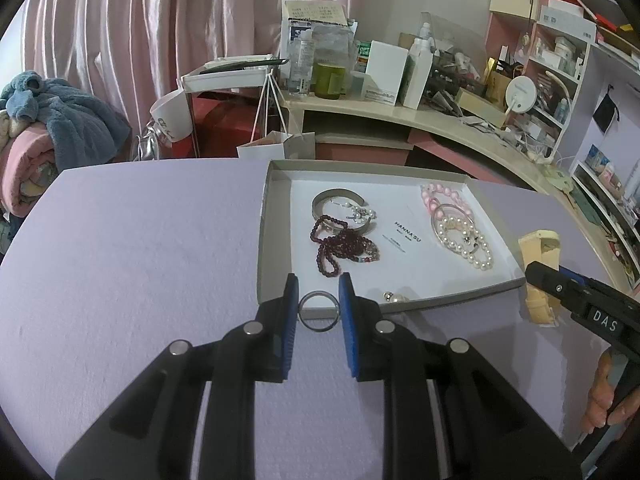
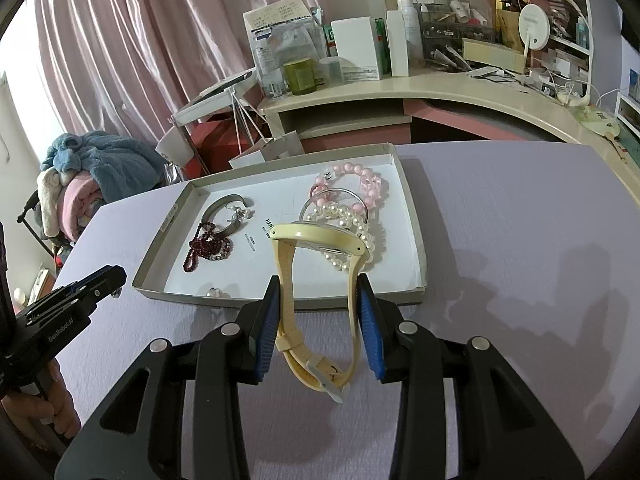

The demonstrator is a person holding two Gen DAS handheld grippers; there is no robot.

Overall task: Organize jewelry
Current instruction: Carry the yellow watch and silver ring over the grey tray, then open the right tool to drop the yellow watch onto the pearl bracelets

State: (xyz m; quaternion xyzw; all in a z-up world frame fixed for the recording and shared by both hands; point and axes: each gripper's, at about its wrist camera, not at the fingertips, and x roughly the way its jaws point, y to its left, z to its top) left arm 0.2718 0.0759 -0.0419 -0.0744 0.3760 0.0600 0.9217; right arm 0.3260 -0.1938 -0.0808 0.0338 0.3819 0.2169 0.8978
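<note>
A shallow white box tray [image 1: 280,176] [image 2: 412,216] lies on the lilac table. It holds a silver cuff [image 1: 338,200], dark red beads [image 1: 344,246], a pink bead bracelet [image 1: 436,196], a pearl bracelet [image 1: 464,240] and a pearl earring [image 1: 394,297]. My left gripper [image 1: 319,292] is shut on a silver ring [image 1: 319,312] just above the tray's near edge. My right gripper [image 2: 319,292] is shut on a cream watch [image 2: 320,264], held in front of the tray's near edge. In the left wrist view the watch [image 1: 540,276] shows to the right of the tray.
A cluttered curved desk [image 1: 400,116] with bottles, boxes and a round mirror stands behind the table. A paper bag [image 1: 276,144] sits at the table's far edge. Piled blankets [image 1: 48,128] lie at the left. Pink curtains hang behind.
</note>
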